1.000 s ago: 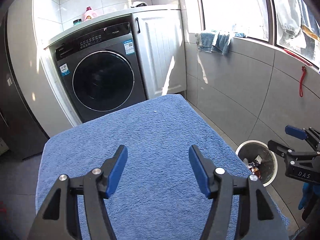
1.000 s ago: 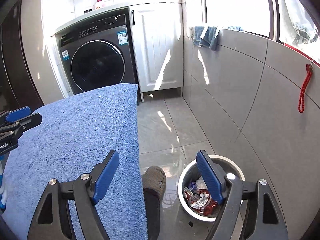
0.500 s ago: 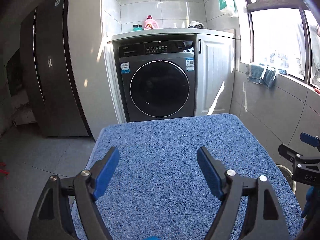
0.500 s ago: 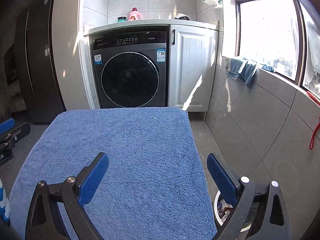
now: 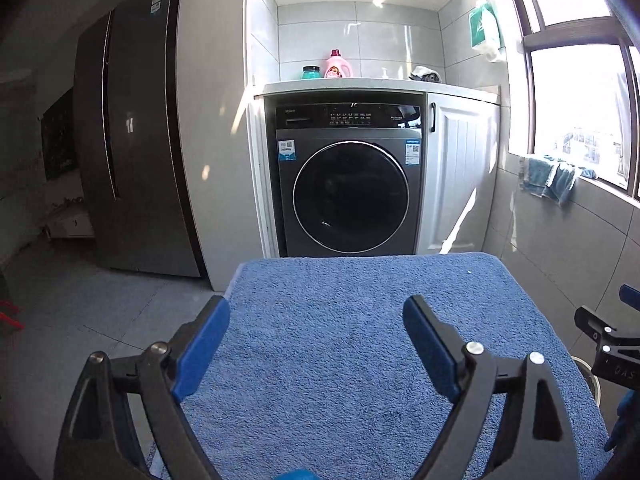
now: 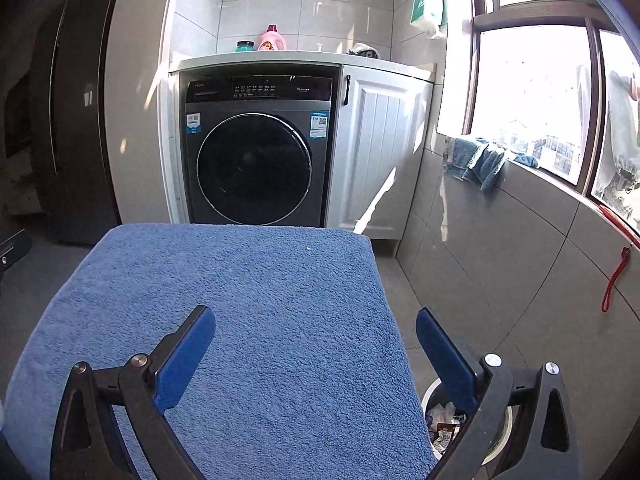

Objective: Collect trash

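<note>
Left gripper (image 5: 316, 320) jaws opening, right gripper (image 6: 316, 330) spread wide; both hovering empty over towel-covered table (image 6: 248, 280). Trash sitting in bin (image 6: 444, 424) beside table. Risk: bin's floor position inviting misreach.

Both fisheye views looking forward and slightly down along the fingers, close above the blue-towelled worktop (image 5: 360, 340), facing the washing machine (image 5: 350, 196). Left view offset toward the dark fridge (image 5: 132, 152); right view nearer the window (image 6: 532, 92). Shared: worktop, washing machine, windowsill.
</note>
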The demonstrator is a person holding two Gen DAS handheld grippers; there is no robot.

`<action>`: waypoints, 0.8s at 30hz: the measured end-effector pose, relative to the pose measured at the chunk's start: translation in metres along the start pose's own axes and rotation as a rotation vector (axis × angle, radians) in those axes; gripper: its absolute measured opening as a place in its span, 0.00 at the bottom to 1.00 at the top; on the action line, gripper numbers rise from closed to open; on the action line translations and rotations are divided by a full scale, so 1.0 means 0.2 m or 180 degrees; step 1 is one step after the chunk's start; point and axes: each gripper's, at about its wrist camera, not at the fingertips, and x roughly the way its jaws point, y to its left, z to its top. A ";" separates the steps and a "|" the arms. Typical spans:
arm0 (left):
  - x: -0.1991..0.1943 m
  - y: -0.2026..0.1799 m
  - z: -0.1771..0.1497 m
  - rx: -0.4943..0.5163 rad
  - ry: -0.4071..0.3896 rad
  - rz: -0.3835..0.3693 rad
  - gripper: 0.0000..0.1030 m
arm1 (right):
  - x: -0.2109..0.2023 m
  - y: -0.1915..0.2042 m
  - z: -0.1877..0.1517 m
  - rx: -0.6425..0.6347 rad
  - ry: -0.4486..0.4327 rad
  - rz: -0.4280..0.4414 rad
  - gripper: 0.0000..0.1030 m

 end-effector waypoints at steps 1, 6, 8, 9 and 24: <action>0.01 0.00 0.00 -0.0006 0.0009 -0.0002 0.86 | 0.00 -0.01 0.00 0.0010 -0.0001 -0.0008 0.98; 0.02 -0.03 0.01 0.0032 0.0016 0.0016 0.86 | 0.00 -0.06 -0.01 0.0061 -0.0018 -0.0055 0.98; 0.02 -0.04 0.00 0.0051 0.0020 0.0017 0.86 | 0.00 -0.07 -0.01 0.0070 -0.0031 -0.0080 0.98; 0.02 -0.05 0.00 0.0059 0.0019 0.0016 0.86 | 0.00 -0.08 -0.01 0.0072 -0.0039 -0.0097 0.98; 0.04 -0.07 0.02 0.0018 0.0066 0.0030 0.86 | -0.02 -0.19 0.01 0.0132 -0.0051 -0.0317 0.98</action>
